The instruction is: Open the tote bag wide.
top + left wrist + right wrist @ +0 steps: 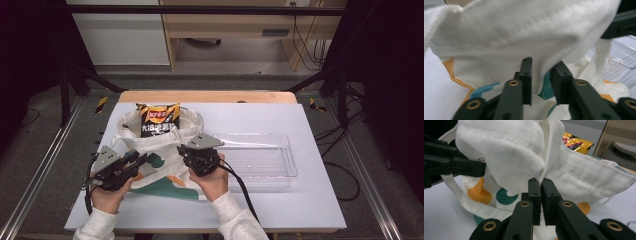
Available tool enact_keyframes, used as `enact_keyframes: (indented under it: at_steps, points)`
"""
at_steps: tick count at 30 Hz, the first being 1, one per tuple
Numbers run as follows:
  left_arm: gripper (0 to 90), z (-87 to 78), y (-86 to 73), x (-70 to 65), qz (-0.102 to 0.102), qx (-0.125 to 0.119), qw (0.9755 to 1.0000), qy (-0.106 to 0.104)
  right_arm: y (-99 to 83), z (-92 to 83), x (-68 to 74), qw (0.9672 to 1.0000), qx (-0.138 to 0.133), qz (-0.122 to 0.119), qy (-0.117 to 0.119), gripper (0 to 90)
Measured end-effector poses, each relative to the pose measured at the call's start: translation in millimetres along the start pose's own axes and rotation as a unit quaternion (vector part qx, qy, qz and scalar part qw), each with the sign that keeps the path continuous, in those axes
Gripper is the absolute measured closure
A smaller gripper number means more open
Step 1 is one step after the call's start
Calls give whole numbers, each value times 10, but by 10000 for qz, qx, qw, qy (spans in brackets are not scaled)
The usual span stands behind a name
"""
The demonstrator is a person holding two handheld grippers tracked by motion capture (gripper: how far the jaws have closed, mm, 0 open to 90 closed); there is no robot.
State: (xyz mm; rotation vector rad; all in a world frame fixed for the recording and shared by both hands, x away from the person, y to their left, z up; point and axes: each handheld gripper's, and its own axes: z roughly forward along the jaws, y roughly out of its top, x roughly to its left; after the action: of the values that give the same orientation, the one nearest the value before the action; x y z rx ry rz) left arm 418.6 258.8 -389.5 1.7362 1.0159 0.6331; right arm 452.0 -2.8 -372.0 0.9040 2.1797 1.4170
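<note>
Right gripper (541,202): fingers pinching cloth bag (160,155) fabric.
Left gripper (541,85): fingers parted, fabric fold between, not pressed.
Bag: on table (300,200), beside clear tray (265,160).
Chip packet (159,120): in bag mouth.

Crisp packet (159,120) lower half hidden inside bag (160,165).

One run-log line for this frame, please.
scene: chip bag in tote bag mouth | right tongs: shut on tote bag cloth | left tongs: open, cloth between | clear tray: beside
</note>
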Motion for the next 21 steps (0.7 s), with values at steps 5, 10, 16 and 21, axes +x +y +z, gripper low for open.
enact_keyframes:
  at_steps: [5, 10, 16, 21]
  points:
    - [796, -18, -11, -41, 53, 32, 10000, -36, -73, -41, 41, 10000, 18, 1, 60, 867]
    - [879, -34, -87, -68, 176, 215, 9996, 9, -183, -31, 74, 9999, 27, 51, 124, 866]
    - [882, -83, -161, -64, 226, 252, 9994, 51, -190, -87, 71, 9995, -92, 147, 255, 758]
    - [882, -98, -221, -47, 230, 303, 9993, -3, -143, -230, 53, 9983, -346, 204, 432, 715]
